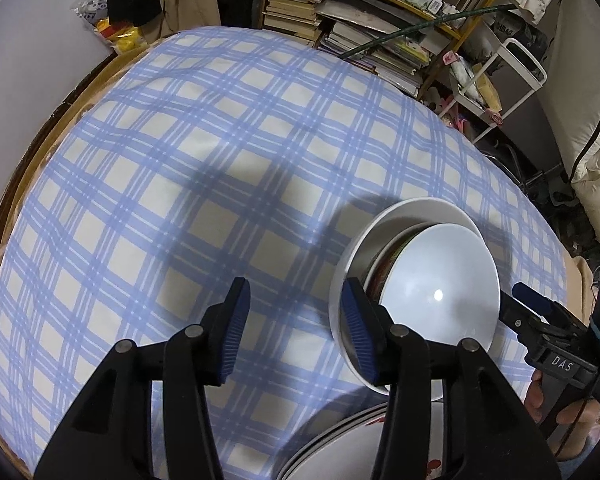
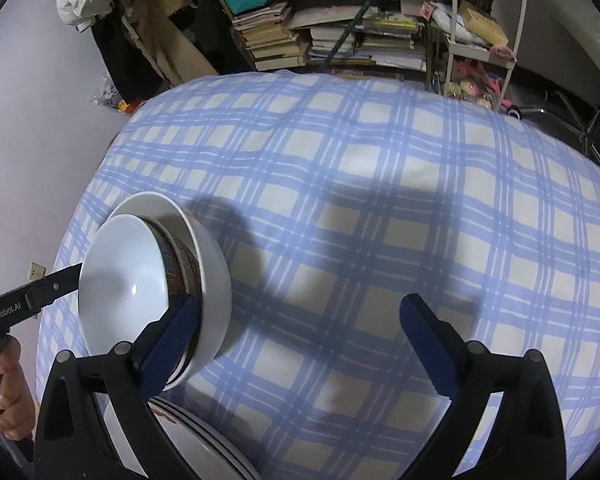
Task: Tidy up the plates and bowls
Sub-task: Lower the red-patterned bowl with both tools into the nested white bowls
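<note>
A nest of bowls (image 1: pixel 440 292) sits on the blue checked tablecloth: a white bowl on top, a patterned bowl under it, a larger white bowl (image 1: pixel 404 216) at the bottom. It also shows in the right wrist view (image 2: pixel 128 284). A stack of plates (image 1: pixel 348 444) lies just in front of the bowls, also seen in the right wrist view (image 2: pixel 204 440). My left gripper (image 1: pixel 296 332) is open and empty, its right finger against the bowls' left side. My right gripper (image 2: pixel 300 348) is open and empty, its left finger against the bowls' right side.
The checked tablecloth (image 1: pixel 180 160) covers the table. A wooden table edge (image 1: pixel 32 152) runs along the left by a wall. Shelves of books (image 1: pixel 340 20) and a white cart (image 2: pixel 484 20) stand beyond the far edge.
</note>
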`<state>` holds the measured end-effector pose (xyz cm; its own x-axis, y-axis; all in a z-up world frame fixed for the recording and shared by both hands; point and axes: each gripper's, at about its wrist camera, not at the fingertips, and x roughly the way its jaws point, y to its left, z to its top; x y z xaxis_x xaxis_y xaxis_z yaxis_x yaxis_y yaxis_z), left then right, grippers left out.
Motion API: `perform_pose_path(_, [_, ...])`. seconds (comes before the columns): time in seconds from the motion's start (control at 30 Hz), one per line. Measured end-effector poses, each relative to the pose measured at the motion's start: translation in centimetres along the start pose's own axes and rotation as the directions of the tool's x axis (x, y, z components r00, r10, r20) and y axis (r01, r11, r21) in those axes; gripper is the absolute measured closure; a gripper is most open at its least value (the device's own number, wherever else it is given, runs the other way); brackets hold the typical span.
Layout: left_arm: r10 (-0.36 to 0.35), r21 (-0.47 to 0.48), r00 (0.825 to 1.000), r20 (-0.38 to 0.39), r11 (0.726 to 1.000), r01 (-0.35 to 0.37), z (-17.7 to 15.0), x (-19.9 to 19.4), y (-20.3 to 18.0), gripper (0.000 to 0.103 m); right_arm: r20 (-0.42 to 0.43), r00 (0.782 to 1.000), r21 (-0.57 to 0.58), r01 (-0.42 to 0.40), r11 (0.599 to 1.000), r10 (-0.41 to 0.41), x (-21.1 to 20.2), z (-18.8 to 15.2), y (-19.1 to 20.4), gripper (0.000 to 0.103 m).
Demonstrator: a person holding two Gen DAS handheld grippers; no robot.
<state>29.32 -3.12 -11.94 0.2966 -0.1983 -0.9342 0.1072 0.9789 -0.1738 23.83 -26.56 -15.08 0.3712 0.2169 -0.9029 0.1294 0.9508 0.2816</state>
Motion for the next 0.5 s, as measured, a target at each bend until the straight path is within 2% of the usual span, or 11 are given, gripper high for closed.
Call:
perform_pose_path(0.2, [0.043, 0.034, 0.999, 0.010, 0.998, -0.044, 0.1, 0.4, -0.9, 0.057, -0.009, 1.000, 0.014, 0.012, 1.000, -0.012, 0.3, 0.0, 0.1, 0.000])
perform_pose_path(0.33, [0.009, 0.008, 1.000, -0.005, 1.000, -0.009, 0.3, 0.6, -0.6, 0.066, -0.010, 1.000, 0.007, 0.019, 1.000, -0.019, 0.2, 0.2, 0.5, 0.001])
perform_pose_path(0.4, [0.014, 0.017, 1.000, -0.006, 1.000, -0.014, 0.3, 0.7, -0.9, 0.071, -0.006, 1.000, -0.001, -0.003, 1.000, 0.003, -0.1, 0.2, 0.9, 0.015])
perform_pose_path(0.43, [0.016, 0.029, 1.000, -0.007, 0.999, -0.015, 0.3, 0.7, -1.1, 0.077, -0.010, 1.000, -0.001, -0.018, 1.000, 0.018, -0.2, 0.2, 1.1, 0.019])
perform_pose_path(0.5, [0.022, 0.069, 1.000, -0.010, 0.997, -0.021, 0.3, 0.6, -1.9, 0.085, -0.020, 0.997, 0.009, -0.069, 0.998, 0.069, -0.2, 0.2, 1.4, 0.044])
